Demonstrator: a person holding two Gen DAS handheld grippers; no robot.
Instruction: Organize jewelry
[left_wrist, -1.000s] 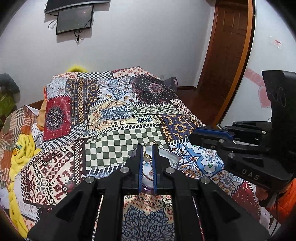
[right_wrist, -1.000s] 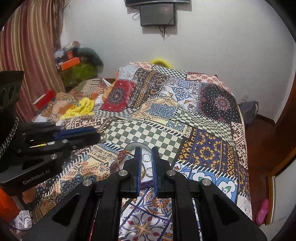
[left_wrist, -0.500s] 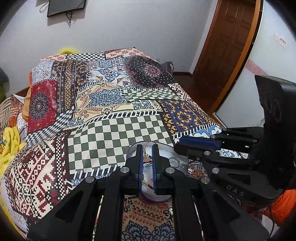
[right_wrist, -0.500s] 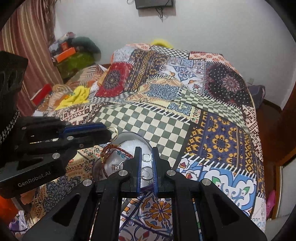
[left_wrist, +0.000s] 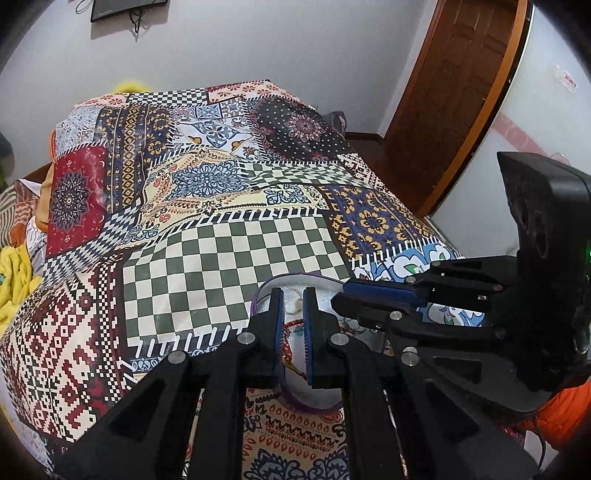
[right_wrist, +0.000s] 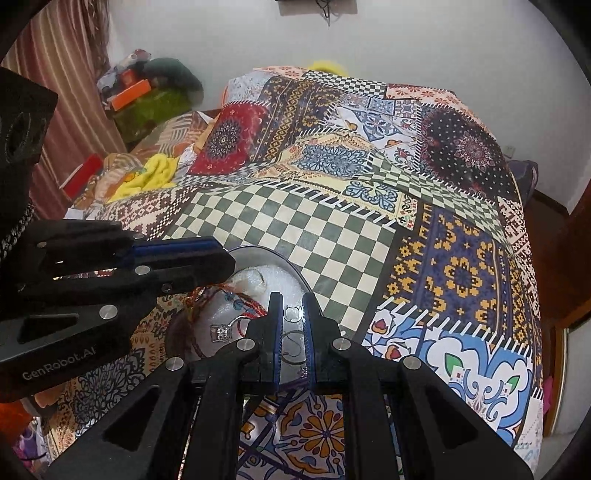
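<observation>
Item: left gripper (left_wrist: 293, 295). Black fingers with blue pads, pointing steeply down over the dish. Jaws drawn in to their narrow setting, a slim gap between the pads; nothing pinched between them. Red cord shows through the gap, lying in the dish below; contact with it cannot be told.

Item: right gripper (right_wrist: 293, 299). Same build. Jaws likewise clenched to a slim gap and gripping nothing. Small metal rings (right_wrist: 292, 314) show through the gap, lying on the dish floor.

Item: shallow round dish (right_wrist: 288, 264), pale lining, purple-tinted rim in the left view. Sits on the bedspread at the near edge of the green-and-cream check patch. Both grippers hang above it, side by side, tips near each other.

Item: jewelry, all inside the dish. Red cord bracelets (right_wrist: 255, 306) with beads, toward the left side; a silver pendant (right_wrist: 221, 332) on a thin chain, near the middle; the rings, toward the right.

Item: patchwork bedspread (right_wrist: 461, 273), covering the bed.
</observation>
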